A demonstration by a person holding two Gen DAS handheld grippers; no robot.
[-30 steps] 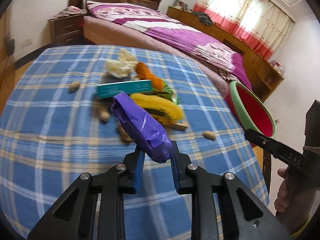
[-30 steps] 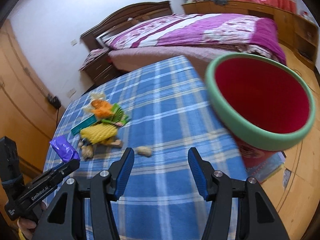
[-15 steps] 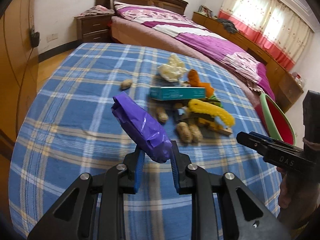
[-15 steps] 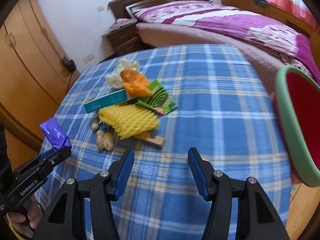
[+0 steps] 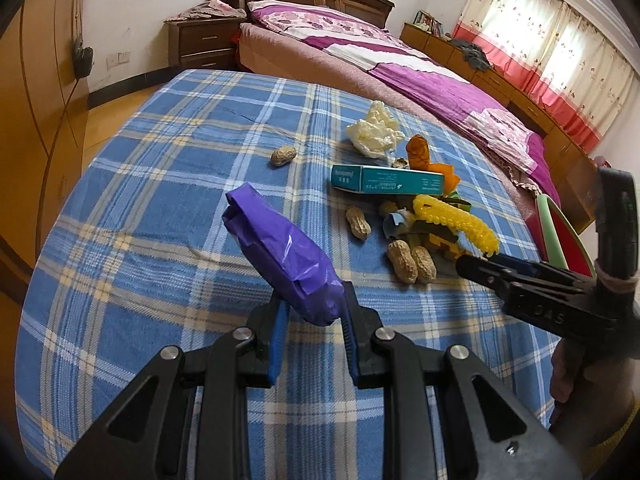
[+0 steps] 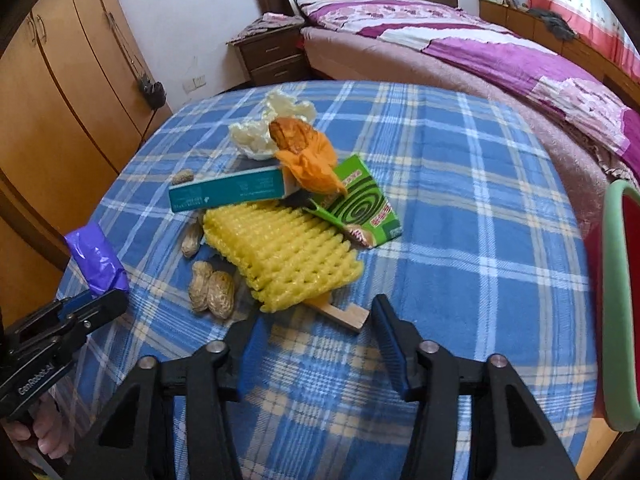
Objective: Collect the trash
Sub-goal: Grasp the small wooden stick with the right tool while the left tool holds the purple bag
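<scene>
My left gripper [image 5: 314, 308] is shut on a purple wrapper [image 5: 280, 252] and holds it above the near left of the table; the wrapper also shows in the right wrist view [image 6: 98, 260]. My right gripper [image 6: 316, 320] is open and empty, just short of a yellow foam net [image 6: 280, 248] lying on a wooden stick [image 6: 344, 314]. The pile also has a teal box [image 6: 228, 194], an orange wrapper [image 6: 310, 160], a green coil box [image 6: 356, 204], crumpled white paper [image 6: 272, 124] and peanuts [image 6: 212, 290]. The red bin with a green rim [image 6: 618, 300] stands off the table's right edge.
The table has a blue plaid cloth [image 6: 460, 184]. A loose peanut [image 5: 283, 156] lies apart at the far left of the pile. A bed [image 5: 400, 64] and nightstand [image 5: 200, 44] stand beyond; wooden wardrobes [image 6: 52, 100] are on the left.
Both grippers have swung left, away from the bin and toward the trash pile. The right gripper has closed in on the yellow net. The left still holds the purple wrapper.
</scene>
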